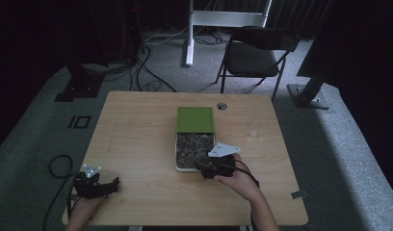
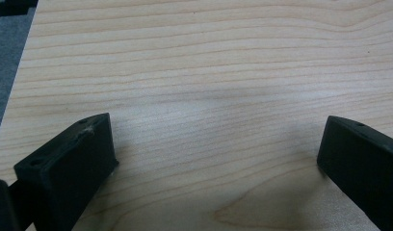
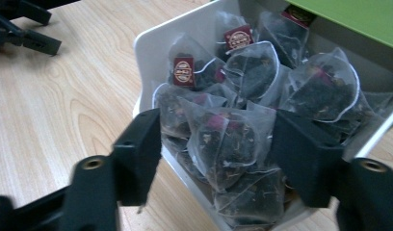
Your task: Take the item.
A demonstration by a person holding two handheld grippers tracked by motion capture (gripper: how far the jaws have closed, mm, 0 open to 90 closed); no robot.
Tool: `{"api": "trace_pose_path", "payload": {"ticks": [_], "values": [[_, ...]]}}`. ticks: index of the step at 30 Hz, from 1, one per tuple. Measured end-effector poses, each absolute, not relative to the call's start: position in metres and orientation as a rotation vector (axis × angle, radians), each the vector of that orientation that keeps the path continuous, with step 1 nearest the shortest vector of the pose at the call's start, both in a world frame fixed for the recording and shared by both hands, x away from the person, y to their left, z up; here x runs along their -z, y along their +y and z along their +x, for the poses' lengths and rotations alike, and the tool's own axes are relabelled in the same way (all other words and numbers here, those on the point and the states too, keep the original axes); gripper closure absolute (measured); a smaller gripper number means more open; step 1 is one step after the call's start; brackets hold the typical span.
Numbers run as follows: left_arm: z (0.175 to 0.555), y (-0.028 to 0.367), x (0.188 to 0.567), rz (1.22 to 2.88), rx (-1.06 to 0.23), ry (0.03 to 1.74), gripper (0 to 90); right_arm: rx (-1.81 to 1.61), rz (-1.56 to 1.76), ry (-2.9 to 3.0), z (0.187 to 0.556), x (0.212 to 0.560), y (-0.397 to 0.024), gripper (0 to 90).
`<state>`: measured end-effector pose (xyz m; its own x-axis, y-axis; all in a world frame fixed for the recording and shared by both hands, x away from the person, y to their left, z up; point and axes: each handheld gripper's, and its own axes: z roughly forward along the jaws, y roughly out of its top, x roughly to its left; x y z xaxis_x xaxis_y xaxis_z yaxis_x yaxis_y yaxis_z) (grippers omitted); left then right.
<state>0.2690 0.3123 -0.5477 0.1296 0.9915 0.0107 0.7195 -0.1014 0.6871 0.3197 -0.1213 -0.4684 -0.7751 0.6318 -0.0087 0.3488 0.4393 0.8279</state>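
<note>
Left gripper (image 1: 96, 185) rests at the 8 o'clock corner of the surface (image 1: 137, 134), jaws wide apart, nothing but bare wood between them. At centre, one white box (image 1: 177, 159) with its one green lid (image 1: 195, 119) slid toward 12 o'clock; pyramid tea bags are heaped inside, at least eight, too overlapped for an exact count, with three red tags visible. Right gripper (image 3: 218, 144), at the box's 5 o'clock corner, has its jaws about half shut, flanking one tea bag (image 3: 228, 142); whether the pads press it I cannot tell. Judgement: close gently on the mesh body only, then lift straight up so neighbouring bags and strings do not drag along.
</note>
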Motion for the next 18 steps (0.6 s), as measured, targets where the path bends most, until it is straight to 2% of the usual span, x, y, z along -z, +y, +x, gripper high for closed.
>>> {"api": "trace_pose_path", "payload": {"ticks": [3,6,17,18], "values": [[0.269,0.312,0.548,1.881,-0.666,1.644,0.2,-1.241,0.851,2.370,0.321,0.469,-0.122,45.7],[0.269,0.312,0.548,1.881,-0.666,1.644,0.2,-1.215,0.862,2.367,0.322,0.470,-0.120,53.9],[0.269,0.312,0.548,1.881,-0.666,1.644,0.2,-1.113,0.832,2.414,0.320,0.475,-0.112,57.4],[0.269,0.312,0.548,1.881,-0.666,1.644,0.2,-1.111,0.842,2.416,0.320,0.476,-0.111,60.1]]}}
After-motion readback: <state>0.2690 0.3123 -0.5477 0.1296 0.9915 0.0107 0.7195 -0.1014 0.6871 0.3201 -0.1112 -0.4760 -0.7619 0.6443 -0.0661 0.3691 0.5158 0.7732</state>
